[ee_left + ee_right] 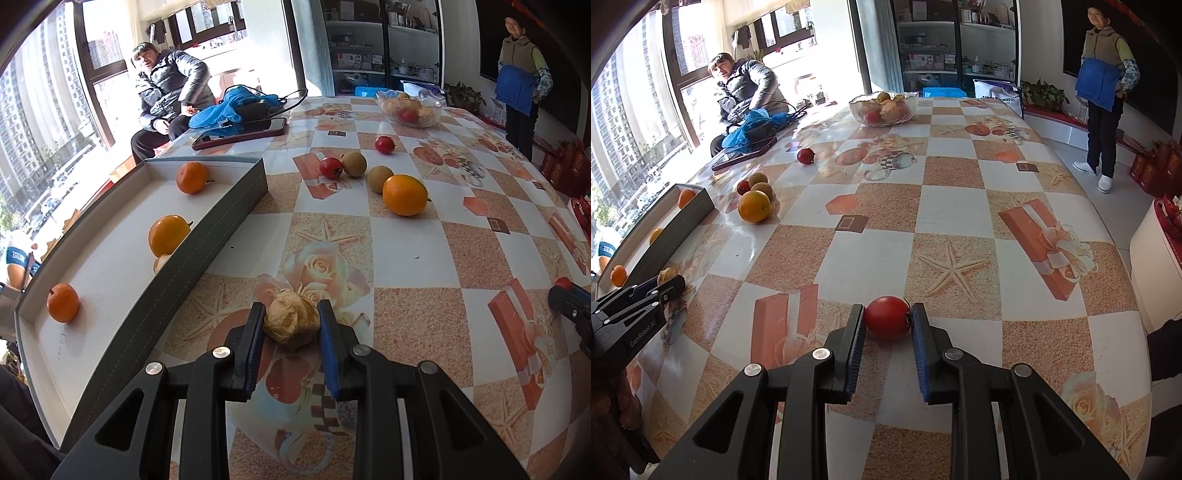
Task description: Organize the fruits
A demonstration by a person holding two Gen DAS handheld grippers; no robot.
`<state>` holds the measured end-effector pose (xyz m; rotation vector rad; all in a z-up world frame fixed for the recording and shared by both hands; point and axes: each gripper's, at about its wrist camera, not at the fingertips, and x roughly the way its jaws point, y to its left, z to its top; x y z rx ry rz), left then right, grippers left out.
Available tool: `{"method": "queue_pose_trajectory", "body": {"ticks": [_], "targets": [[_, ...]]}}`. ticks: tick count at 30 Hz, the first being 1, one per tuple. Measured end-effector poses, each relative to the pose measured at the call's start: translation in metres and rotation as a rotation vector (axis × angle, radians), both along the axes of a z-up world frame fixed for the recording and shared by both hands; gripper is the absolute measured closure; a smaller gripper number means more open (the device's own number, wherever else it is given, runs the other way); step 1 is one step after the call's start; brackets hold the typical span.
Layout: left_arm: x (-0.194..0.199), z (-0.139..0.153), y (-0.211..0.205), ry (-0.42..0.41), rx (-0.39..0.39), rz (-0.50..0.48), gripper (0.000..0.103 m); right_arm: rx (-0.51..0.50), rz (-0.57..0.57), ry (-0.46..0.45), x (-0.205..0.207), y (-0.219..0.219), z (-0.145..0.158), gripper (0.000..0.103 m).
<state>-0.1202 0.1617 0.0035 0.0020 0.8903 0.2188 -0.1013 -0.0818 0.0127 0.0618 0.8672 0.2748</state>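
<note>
My left gripper is shut on a pale, papery husked fruit just above the patterned table, next to the long grey box. The box holds three oranges and a pale husked fruit. My right gripper is shut on a red tomato at the table's near side. It shows at the right edge of the left wrist view. Loose on the table are a large orange, two brown round fruits and two red tomatoes.
A glass bowl of fruit stands at the far end of the table. A phone and a blue cloth with a cable lie at the far left. One person sits by the window, another stands at the right.
</note>
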Motion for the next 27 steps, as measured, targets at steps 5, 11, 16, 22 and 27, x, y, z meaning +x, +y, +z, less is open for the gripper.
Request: {"method": "queue_pose_trajectory", "body": {"ticks": [5, 11, 16, 22, 27], "targets": [[-0.001, 0.000, 0.000, -0.003, -0.006, -0.001, 0.072, -0.002, 0.000, 0.000, 0.000, 0.000, 0.000, 0.077], [0.000, 0.001, -0.001, 0.010, 0.000, 0.000, 0.072, -0.015, 0.000, -0.001, 0.001, 0.001, -0.001, 0.077], [0.002, 0.003, 0.005, 0.056, -0.066, 0.004, 0.072, -0.036, 0.002, -0.001, 0.001, 0.001, -0.001, 0.077], [-0.006, 0.004, 0.002, 0.062, -0.082, -0.020, 0.072, -0.081, 0.005, -0.004, 0.001, 0.009, 0.000, 0.077], [-0.011, 0.004, 0.001, 0.059, -0.085, -0.029, 0.072, -0.100, 0.005, -0.006, 0.001, 0.010, 0.000, 0.077]]}}
